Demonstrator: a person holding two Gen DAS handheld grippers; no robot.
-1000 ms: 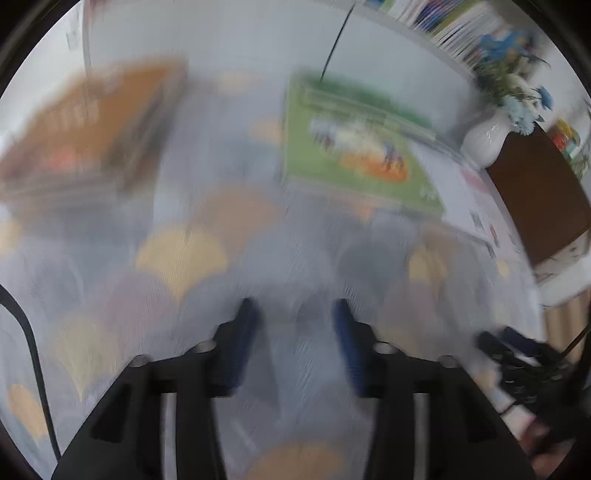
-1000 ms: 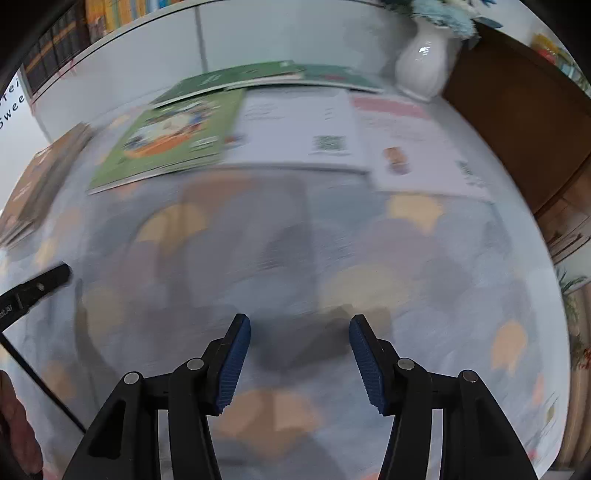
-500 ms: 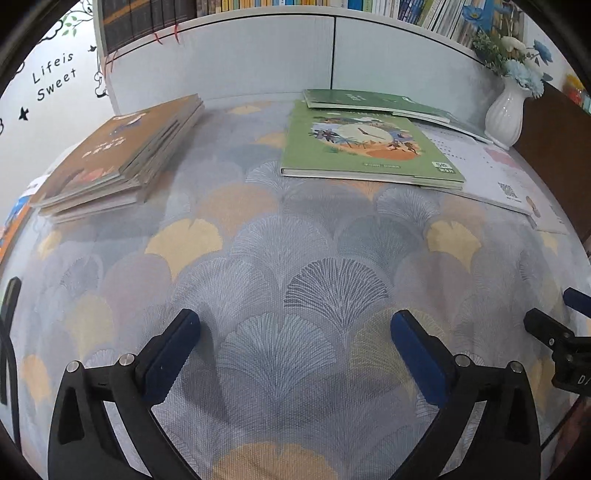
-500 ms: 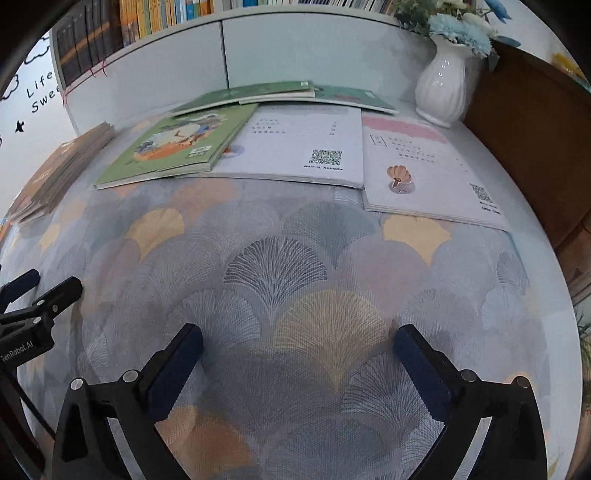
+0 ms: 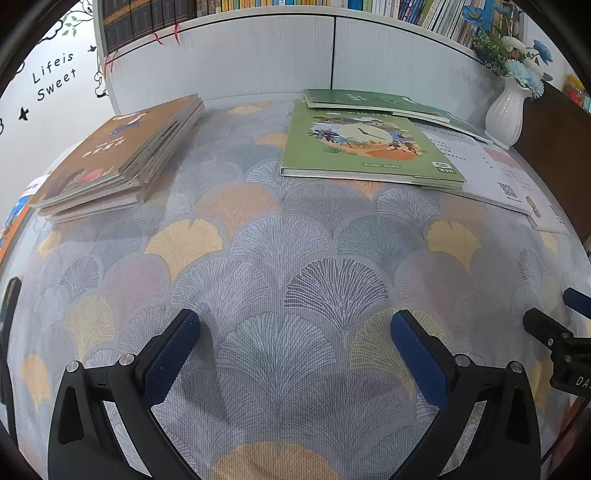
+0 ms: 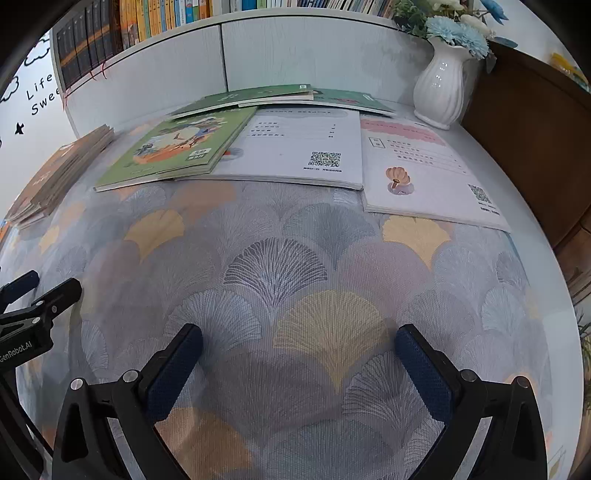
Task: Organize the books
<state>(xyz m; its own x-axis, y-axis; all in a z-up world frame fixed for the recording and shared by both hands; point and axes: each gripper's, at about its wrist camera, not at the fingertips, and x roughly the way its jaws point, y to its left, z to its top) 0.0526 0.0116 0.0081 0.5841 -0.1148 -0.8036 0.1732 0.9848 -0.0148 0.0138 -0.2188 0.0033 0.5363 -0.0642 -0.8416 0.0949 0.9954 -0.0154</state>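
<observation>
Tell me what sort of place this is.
Probably a home study or reading corner. A packed bookshelf runs behind the table, children's picture books lie on a patterned tablecloth, and a white vase of flowers stands by a "Life is Sweet" wall decal.

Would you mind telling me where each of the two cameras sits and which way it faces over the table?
Left wrist: sits behind the open left tongs, low over the patterned tablecloth, facing the back wall; brown book stack far left, green picture book ahead; the right tongs show at the right edge.
Right wrist: sits behind the open right tongs, facing the same way; white booklets and vase ahead; the left tongs show at the left edge.
Shared: green picture book, brown stack, booklets, vase, tablecloth.
</observation>
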